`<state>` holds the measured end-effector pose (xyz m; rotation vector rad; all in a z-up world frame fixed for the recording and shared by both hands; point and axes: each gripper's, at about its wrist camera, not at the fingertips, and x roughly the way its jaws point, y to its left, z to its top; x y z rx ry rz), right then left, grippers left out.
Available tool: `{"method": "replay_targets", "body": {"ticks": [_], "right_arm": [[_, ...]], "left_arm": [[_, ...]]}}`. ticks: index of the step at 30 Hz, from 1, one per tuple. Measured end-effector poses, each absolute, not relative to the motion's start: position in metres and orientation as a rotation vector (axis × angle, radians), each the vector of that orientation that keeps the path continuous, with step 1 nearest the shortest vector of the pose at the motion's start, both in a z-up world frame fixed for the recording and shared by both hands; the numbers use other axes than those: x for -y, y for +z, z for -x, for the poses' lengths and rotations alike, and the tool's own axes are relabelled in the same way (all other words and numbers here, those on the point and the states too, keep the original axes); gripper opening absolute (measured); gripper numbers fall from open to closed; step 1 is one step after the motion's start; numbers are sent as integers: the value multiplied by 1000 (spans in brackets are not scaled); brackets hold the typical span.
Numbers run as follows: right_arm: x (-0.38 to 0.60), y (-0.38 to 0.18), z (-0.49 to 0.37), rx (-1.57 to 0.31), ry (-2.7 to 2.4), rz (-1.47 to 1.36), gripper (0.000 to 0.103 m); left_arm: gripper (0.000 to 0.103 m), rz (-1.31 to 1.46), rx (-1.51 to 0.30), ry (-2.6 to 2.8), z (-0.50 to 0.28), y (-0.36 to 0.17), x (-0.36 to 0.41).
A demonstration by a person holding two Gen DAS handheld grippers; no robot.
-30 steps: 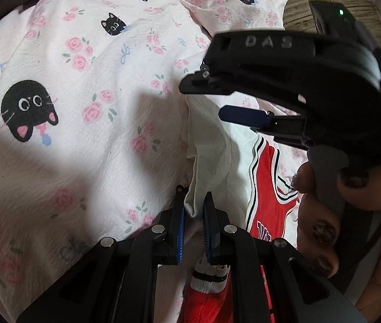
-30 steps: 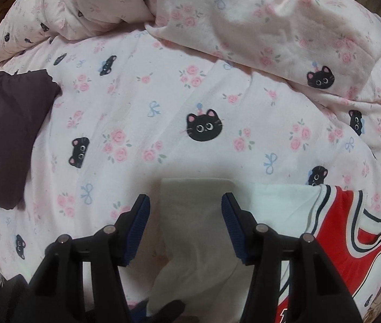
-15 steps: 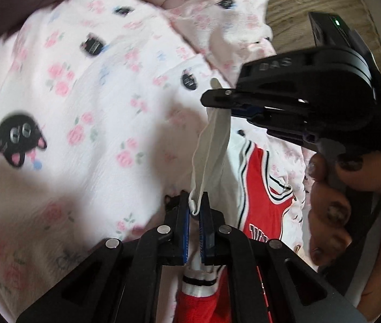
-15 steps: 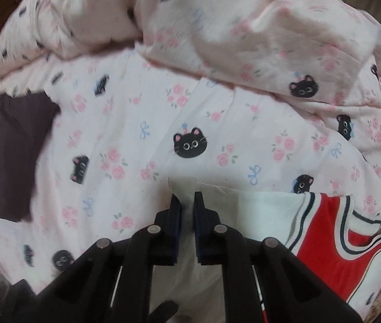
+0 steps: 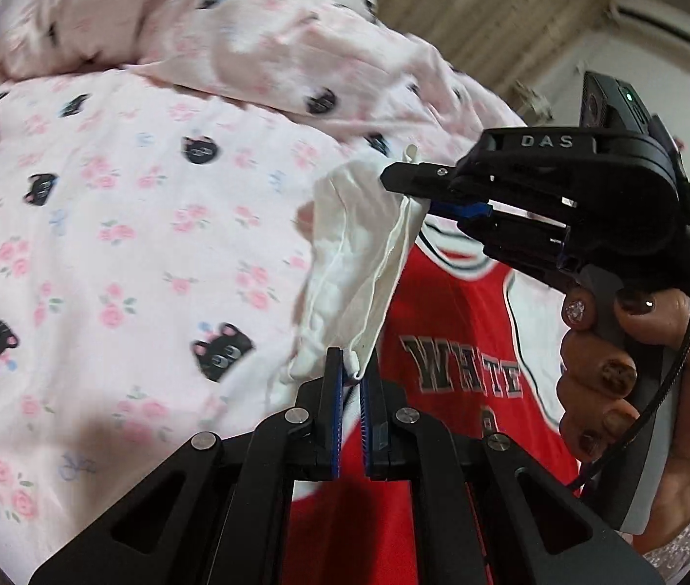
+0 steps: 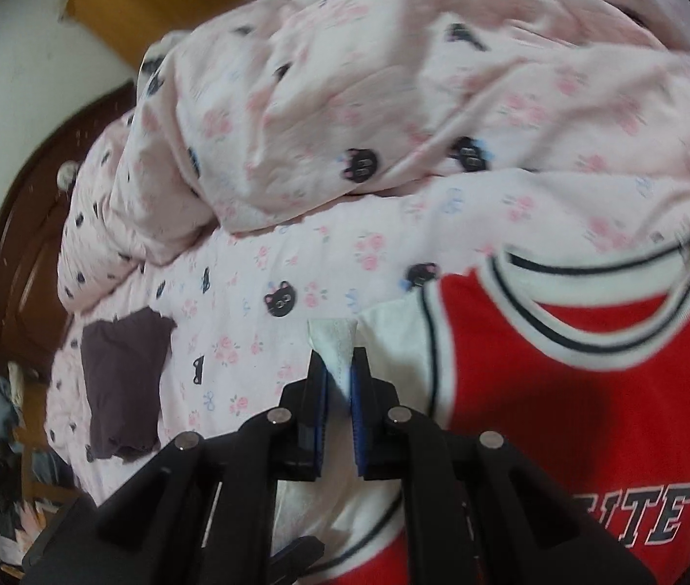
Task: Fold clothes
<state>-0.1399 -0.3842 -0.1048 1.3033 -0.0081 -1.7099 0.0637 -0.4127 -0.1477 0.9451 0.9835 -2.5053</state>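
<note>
Cat-print pink bedsheet (image 5: 116, 253), rumpled duvet (image 6: 393, 87), wooden headboard (image 6: 23, 243).

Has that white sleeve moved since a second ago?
Yes. The white sleeve, clamped by both grippers, has been lifted off the pink bedsheet and swung rightward over the red jersey.

"DAS" on the right claw (image 5: 413, 195); "WHITE" across the red jersey (image 5: 442, 321).
</note>
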Motion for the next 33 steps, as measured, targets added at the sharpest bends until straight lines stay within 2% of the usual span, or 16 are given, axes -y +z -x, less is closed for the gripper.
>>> {"method": "replay_targets", "body": {"ticks": [6,12,20,22,27,33], "right_arm": [[337,-119,151,162,-1733,-1310,9],[304,-140,155,250,-1789,-1346,10],[276,-174,170,349,-1797,-1442,19],[267,-173,175,374,-1807,-1437,27],[252,-159,183,347,-1878,-1381,29],[279,-127,178,176,-1859,-1259,29]], "left_arm": [[5,-1076,-849,-2553,-52,-148,393],[5,-1219,-788,-2556,-45,-155,380],[7,-1322,-805,-2564,-54,-155,378],[7,-1318,-807,-2556,-59,-154,381],[7,-1199,-862,-2518,-73,-147,406],[7,-1112,-915,-2523,-66,-148,424]]}}
